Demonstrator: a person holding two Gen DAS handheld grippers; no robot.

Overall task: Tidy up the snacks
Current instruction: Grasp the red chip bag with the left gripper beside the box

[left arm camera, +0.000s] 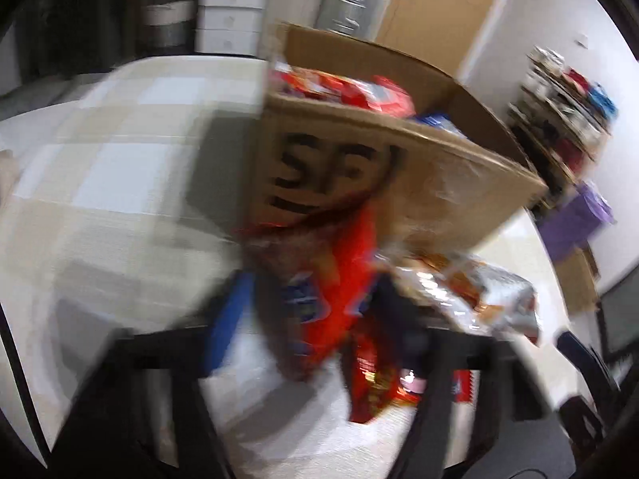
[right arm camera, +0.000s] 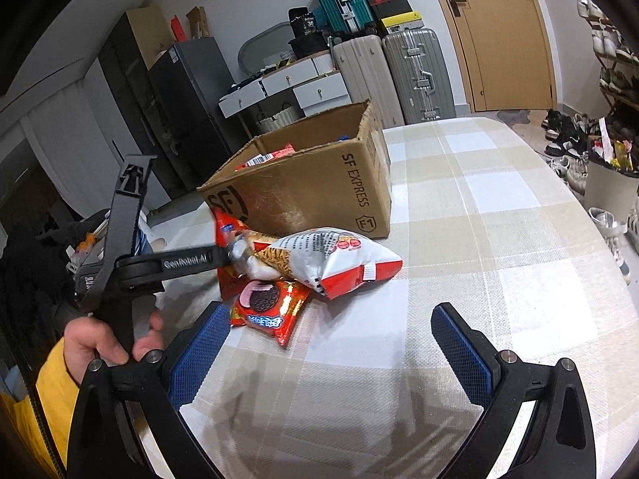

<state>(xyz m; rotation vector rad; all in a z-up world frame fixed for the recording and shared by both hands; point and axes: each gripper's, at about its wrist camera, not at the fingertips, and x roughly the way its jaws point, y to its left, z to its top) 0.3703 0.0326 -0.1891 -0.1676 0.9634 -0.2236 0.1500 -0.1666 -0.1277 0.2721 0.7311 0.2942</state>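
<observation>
An open cardboard box [right arm camera: 319, 183] marked SF Express stands on the checked tablecloth [right arm camera: 479, 239] with snack packets inside. In front of it lie a white and red chips bag [right arm camera: 331, 257] and a red Oreo packet [right arm camera: 267, 307]. My left gripper [right arm camera: 237, 257] comes in from the left and is shut on an upright red snack packet [right arm camera: 225, 231] beside the box corner. The blurred left wrist view shows that red packet [left arm camera: 339, 279] between the fingers of the left gripper [left arm camera: 307, 303], with the box [left arm camera: 399, 167] just behind and the chips bag [left arm camera: 471, 291] to the right. My right gripper [right arm camera: 331, 347] hangs open near the table's front, nothing between its blue pads [right arm camera: 199, 351].
A person's hand [right arm camera: 100, 339] in a yellow sleeve holds the left gripper's handle. Suitcases [right arm camera: 415, 72], white drawers [right arm camera: 303, 88] and a dark fridge [right arm camera: 187, 95] stand behind the table. A door [right arm camera: 495, 32] and shoe racks [right arm camera: 615, 60] are at the right. Bare tablecloth lies right of the box.
</observation>
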